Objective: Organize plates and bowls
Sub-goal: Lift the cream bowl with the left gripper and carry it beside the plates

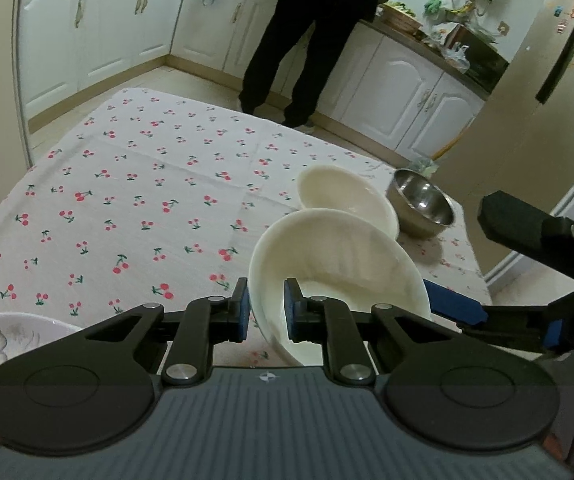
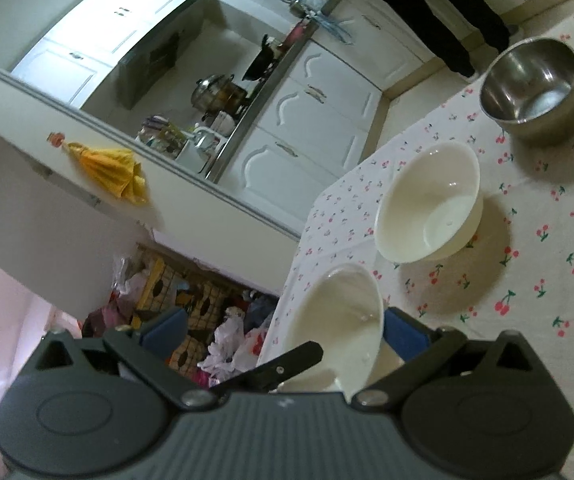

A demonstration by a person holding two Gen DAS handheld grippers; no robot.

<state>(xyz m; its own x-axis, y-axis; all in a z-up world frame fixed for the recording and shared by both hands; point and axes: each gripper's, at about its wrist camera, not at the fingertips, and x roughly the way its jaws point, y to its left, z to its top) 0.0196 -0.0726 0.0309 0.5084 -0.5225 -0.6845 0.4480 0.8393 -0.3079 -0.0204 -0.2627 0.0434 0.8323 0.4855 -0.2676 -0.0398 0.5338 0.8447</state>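
- My left gripper (image 1: 265,306) pinches the near rim of a tilted cream ceramic bowl (image 1: 339,264), one pad outside the wall and one inside, holding it above the cherry-print tablecloth (image 1: 127,200).
- My right gripper (image 2: 285,328) stands wide, its blue pads well apart on either side of that bowl's opposite rim; it grips nothing.
- A second cream ceramic bowl (image 2: 431,204) sits upright on the cloth just beyond, and a round stainless-steel bowl (image 2: 535,84) stands farther off near the table's far edge.
- A white dish with a grey flower pattern (image 1: 3,344) shows at my left, partly cut off.
- I judge the sorting barely begun: nothing is stacked, and the held bowl probably belongs nested in its twin.
- A person in dark trousers (image 1: 303,40) stands at the kitchen counter, clear of the table; nothing blocks the way.
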